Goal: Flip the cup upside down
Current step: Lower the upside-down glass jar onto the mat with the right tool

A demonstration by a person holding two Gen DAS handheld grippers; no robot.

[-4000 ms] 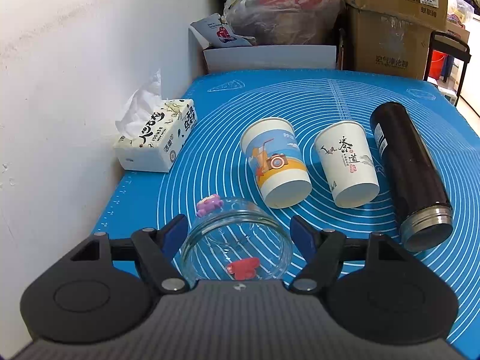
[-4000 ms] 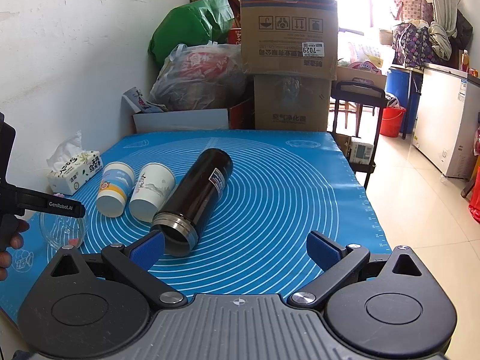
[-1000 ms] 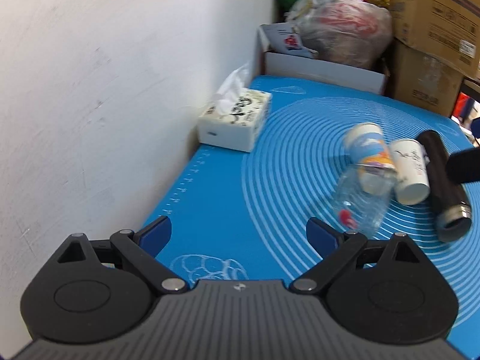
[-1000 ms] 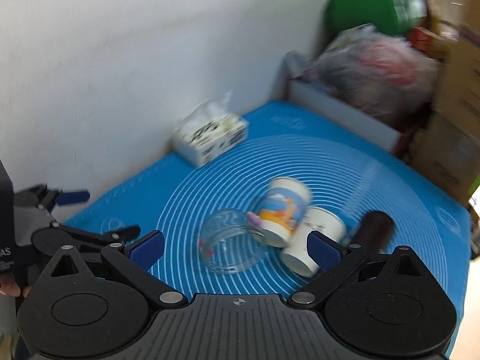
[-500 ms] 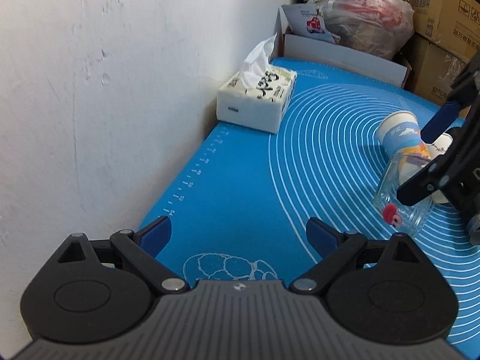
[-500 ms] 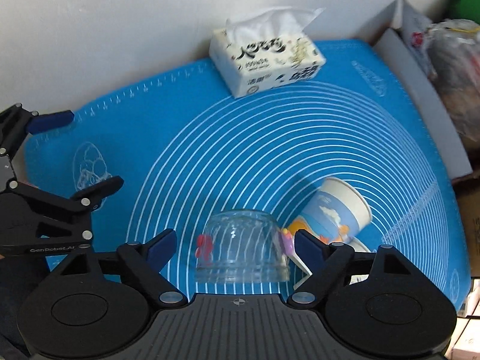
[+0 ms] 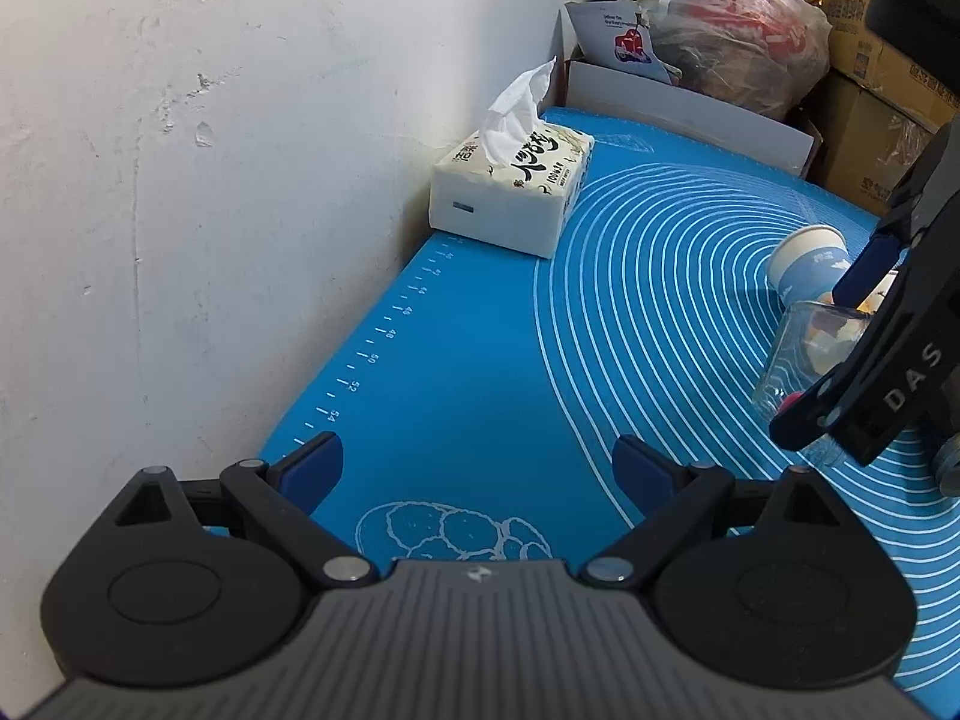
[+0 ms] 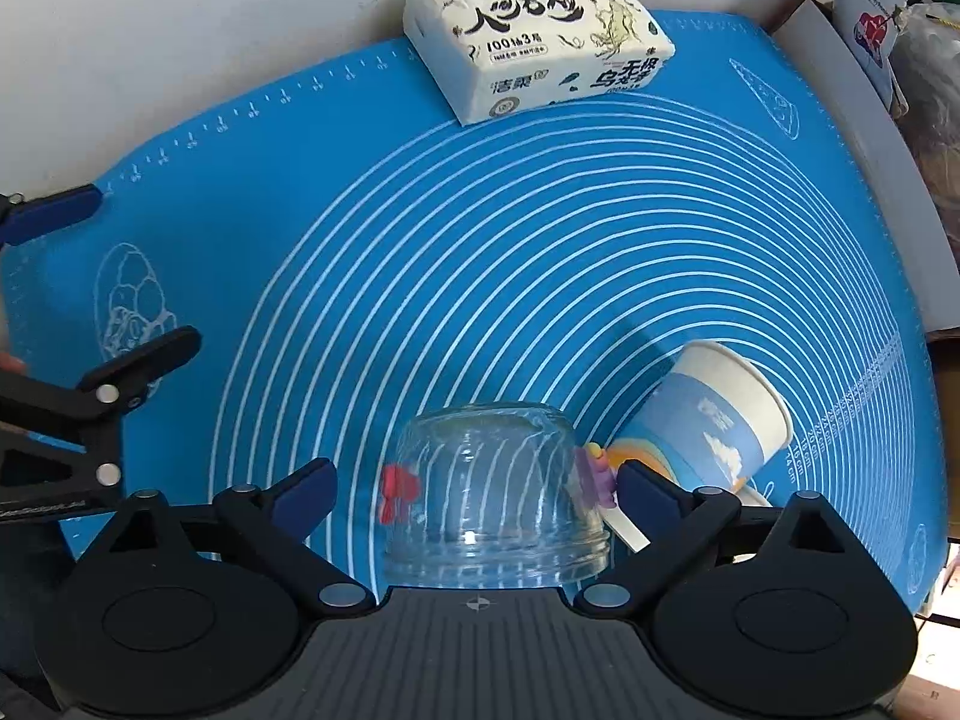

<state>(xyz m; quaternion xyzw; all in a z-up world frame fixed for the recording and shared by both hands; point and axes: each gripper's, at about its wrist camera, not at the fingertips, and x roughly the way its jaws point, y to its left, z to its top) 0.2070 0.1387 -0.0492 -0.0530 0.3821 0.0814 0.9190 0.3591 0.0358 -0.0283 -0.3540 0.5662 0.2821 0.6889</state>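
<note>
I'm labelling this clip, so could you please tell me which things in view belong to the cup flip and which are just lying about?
Job:
glass cup
right gripper, open around the cup
left gripper, open, empty

Lying about:
tissue box
blue paper cup
blue mat

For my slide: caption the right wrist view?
Open right gripper straddles glass cup beside paper cup on blue mat.

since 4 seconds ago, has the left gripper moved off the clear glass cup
Yes. The left gripper now points toward the tissue box, with the clear glass cup off right.
</note>
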